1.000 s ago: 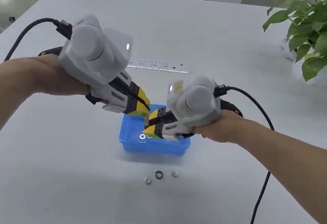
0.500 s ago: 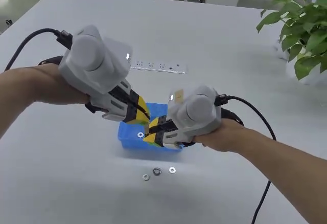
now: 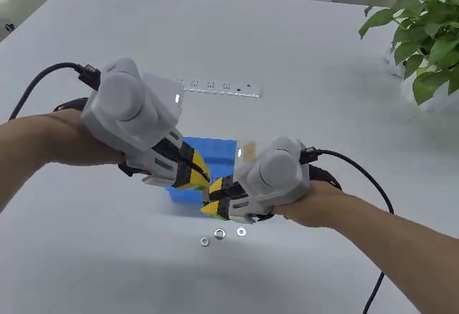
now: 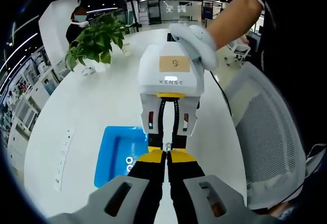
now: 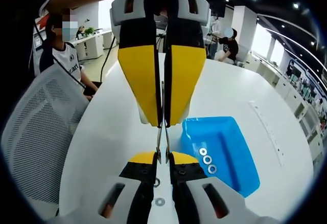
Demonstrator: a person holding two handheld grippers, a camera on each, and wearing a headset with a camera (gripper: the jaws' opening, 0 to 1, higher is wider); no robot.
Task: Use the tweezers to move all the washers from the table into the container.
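Observation:
My left gripper [image 3: 199,178] and right gripper [image 3: 212,205] meet tip to tip at the near edge of the blue container [image 3: 209,148]. Thin metal tweezers [image 5: 162,134] run between them. My right gripper's [image 5: 163,158] jaws are shut on one end, and the left gripper's [image 5: 163,121] yellow jaws close on the other. Three washers [image 5: 207,160] lie inside the container [image 5: 230,152]. Three more washers [image 3: 219,234] rest on the white table just below the gripper tips. From the left gripper [image 4: 166,157], the right gripper [image 4: 167,143] faces me head on.
A white power strip [image 3: 219,87] lies on the table beyond the container. A potted plant [image 3: 423,34] stands at the far right. Cables trail from both grippers. An office chair [image 4: 271,132] stands beside the table, and people sit in the background.
Both grippers, still joined at the tips, have come down from over the container toward its near edge, closer to the loose washers. The head camera has shifted a little.

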